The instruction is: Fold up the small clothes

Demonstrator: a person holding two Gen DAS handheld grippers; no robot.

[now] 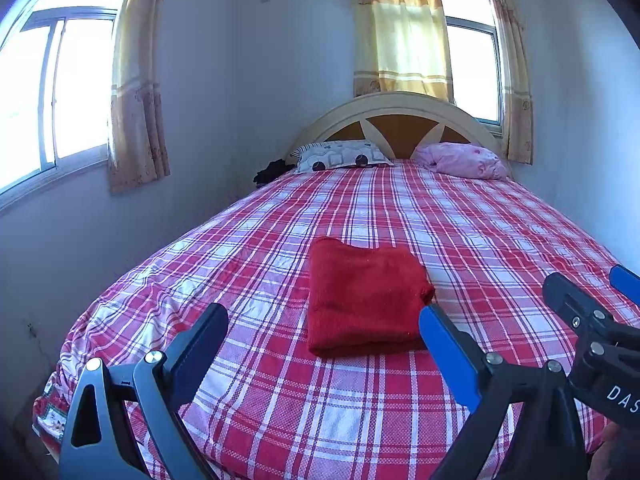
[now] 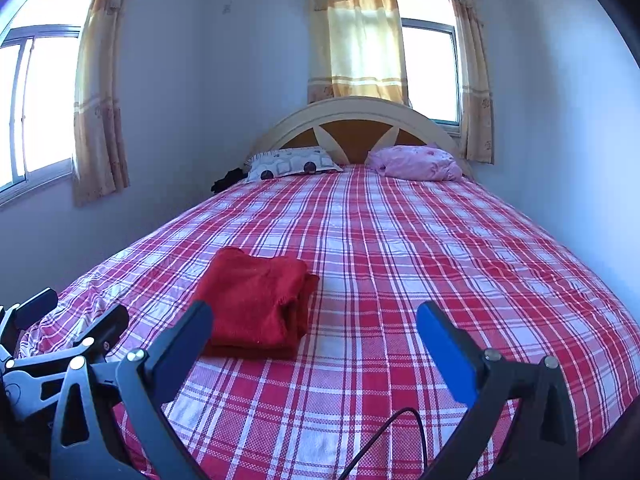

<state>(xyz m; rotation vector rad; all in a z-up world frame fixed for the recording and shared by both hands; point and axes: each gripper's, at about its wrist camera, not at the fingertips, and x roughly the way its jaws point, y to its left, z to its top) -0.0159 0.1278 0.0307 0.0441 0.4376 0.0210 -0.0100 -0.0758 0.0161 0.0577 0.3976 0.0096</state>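
Hovering low over the bed (image 1: 460, 220), both grippers empty, jaws wide apart: left gripper (image 1: 324, 320) at bottom centre of its view, right gripper (image 2: 314, 316) likewise in its own. Red cloth (image 1: 360, 300) lying mid-frame on the plaid cover, already a compact rectangle, layered edges toward the right. Probably finished or needing only tidying: check corners for alignment, press flat gently, avoid dragging the cover beneath.
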